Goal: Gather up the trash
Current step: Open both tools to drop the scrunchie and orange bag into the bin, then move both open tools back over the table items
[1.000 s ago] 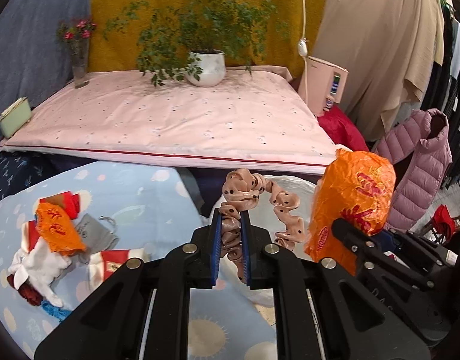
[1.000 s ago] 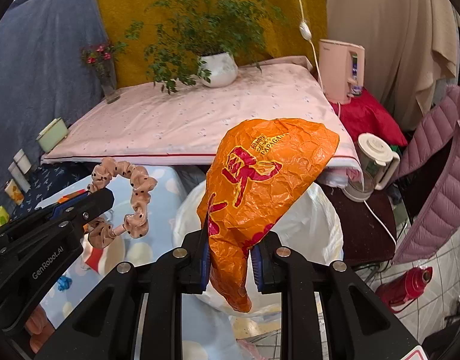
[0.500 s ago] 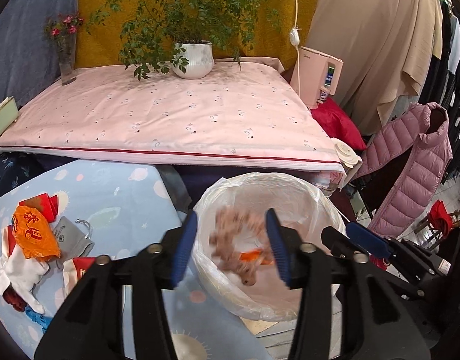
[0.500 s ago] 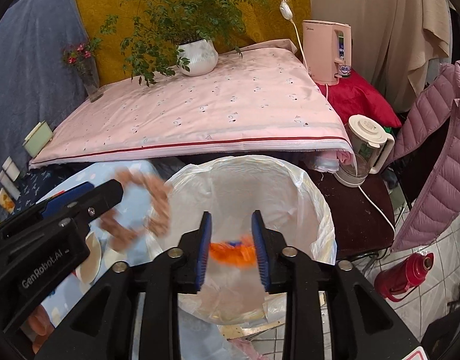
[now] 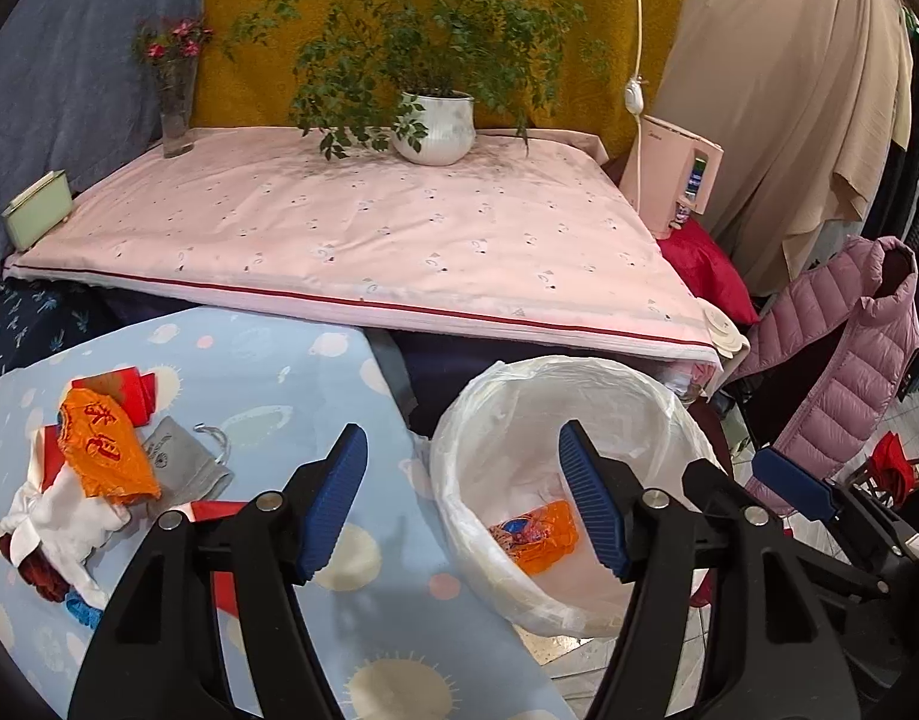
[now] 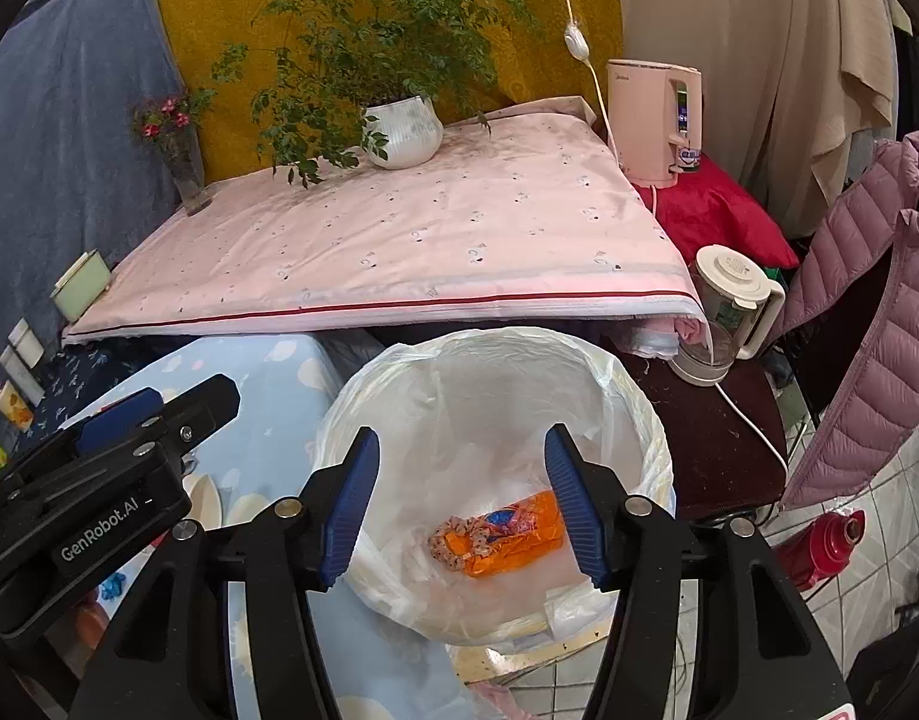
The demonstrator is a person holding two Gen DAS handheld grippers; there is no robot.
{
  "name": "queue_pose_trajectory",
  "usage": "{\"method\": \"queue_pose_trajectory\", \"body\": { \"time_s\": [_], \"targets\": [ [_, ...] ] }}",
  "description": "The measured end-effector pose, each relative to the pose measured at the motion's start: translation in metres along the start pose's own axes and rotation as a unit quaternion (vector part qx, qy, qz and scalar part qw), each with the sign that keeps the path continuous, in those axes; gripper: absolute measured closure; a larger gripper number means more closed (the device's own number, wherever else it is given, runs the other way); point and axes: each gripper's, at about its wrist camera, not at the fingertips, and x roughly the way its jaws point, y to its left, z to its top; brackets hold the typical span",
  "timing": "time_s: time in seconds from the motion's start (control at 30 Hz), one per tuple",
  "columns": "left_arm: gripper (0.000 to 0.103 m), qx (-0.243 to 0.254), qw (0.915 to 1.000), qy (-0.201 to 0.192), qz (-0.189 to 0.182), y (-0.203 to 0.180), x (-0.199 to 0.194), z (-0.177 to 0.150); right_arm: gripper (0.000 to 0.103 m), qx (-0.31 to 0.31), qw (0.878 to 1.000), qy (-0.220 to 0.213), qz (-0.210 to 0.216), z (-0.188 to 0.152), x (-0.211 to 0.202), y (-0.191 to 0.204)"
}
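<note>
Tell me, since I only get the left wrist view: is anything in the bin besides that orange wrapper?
Observer: Yes. The right wrist view shows a scrunchie lying against the wrapper at the bottom of the bin.
Operator: Is the right gripper holding anything?
Observer: No. The right gripper is open and empty above the bin.
Operator: Anything on the floor nearby?
Observer: A red flask is on the tiles to the right of the bin.
</note>
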Motion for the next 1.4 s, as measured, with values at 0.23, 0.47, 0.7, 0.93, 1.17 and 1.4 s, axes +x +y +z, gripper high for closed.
{"method": "queue_pose_trajectory", "body": {
  "time_s": [0.23,0.47,0.7,0.93,1.17,1.4],
  "targets": [
    [0.036,-0.017,0.9996,-0.006,0.019,0.021,-0.014,-0.005,0.041,-0.016,1.000,-0.009,0.012,0.000,-0.010,0.022],
    [0.032,-0.035,0.9985,-0.015,0.039,0.043,-0.029,-0.010,0.039,-0.030,0.999,-0.011,0.020,-0.002,-0.015,0.041],
    [0.024,-0.064,0.9961,-0.021,0.058,0.074,-0.044,-0.018,0.037,-0.049,0.998,-0.009,0.029,-0.006,-0.019,0.064],
    [0.018,-0.098,0.9909,-0.014,0.092,0.116,-0.055,-0.037,0.037,-0.065,0.997,0.000,0.045,-0.014,-0.017,0.089],
    [0.015,-0.146,0.9784,0.009,0.146,0.171,-0.059,-0.066,0.037,-0.090,0.994,0.016,0.063,-0.029,-0.009,0.123],
    [0.014,-0.207,0.9593,0.054,0.184,0.220,-0.048,-0.104,0.037,-0.105,0.990,0.042,0.083,-0.046,0.012,0.152]
  ]
}}
